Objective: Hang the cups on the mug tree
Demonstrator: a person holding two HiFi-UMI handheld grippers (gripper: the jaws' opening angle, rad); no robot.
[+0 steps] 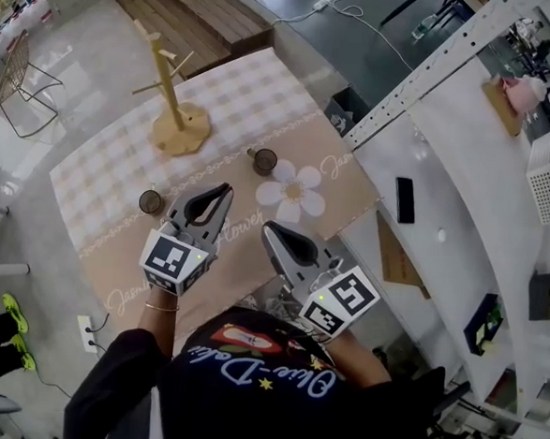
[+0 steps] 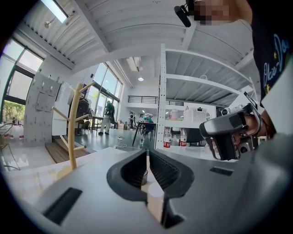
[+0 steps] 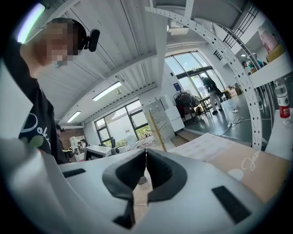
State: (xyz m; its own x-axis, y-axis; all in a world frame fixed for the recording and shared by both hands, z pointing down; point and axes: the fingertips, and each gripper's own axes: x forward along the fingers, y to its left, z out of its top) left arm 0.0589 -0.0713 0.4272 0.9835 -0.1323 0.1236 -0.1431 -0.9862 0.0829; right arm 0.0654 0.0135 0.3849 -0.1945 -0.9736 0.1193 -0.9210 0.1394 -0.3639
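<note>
Two small dark round cups unhung, left cup (image 1: 151, 201) & right cup (image 1: 264, 161); I hold left claw (image 1: 225, 190) & right claw (image 1: 266, 226) pressed together, empty, bc no grab yet.

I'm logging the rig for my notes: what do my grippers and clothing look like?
The left gripper and right gripper match: pale grey bodies, black ribbed tongs, and a marker cube of black-and-white squares. You wear a black top with printed lettering and a thin bracelet on the left wrist.
</note>
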